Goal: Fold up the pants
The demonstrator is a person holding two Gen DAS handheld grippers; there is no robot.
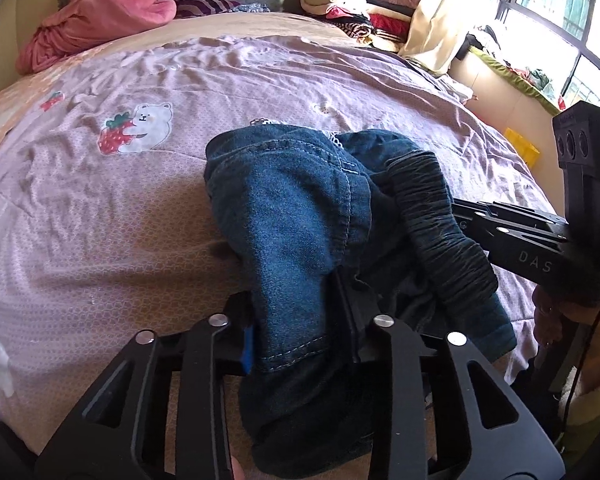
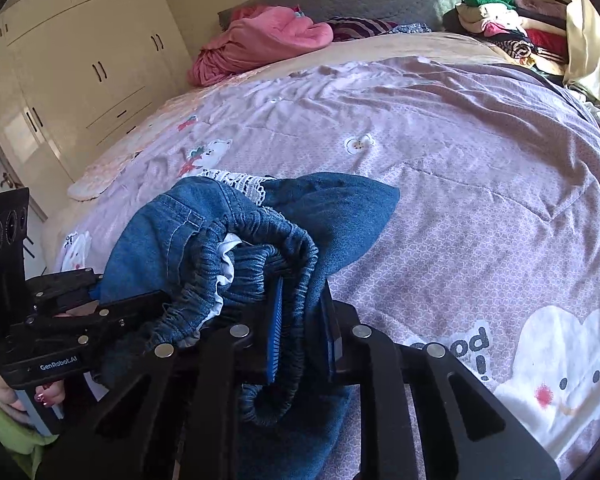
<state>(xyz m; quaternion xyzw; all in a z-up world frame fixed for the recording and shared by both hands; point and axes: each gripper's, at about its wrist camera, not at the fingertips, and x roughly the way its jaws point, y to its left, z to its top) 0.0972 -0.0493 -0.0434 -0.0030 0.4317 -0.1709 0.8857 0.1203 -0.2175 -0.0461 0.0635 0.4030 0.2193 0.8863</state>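
Observation:
Small blue denim pants with an elastic waistband hang bunched over the near edge of the bed. My left gripper is shut on a denim leg, whose cloth runs down between its fingers. My right gripper is shut on the gathered waistband. In the left wrist view the right gripper comes in from the right, its tips hidden under the waistband. In the right wrist view the left gripper comes in from the left, its tips under the denim. White lace trim peeks out behind the pants.
The bed has a wrinkled lilac quilt with bear and strawberry prints. A pink blanket lies at the headboard. A stack of folded clothes sits at the far right. White wardrobes stand left, a window right.

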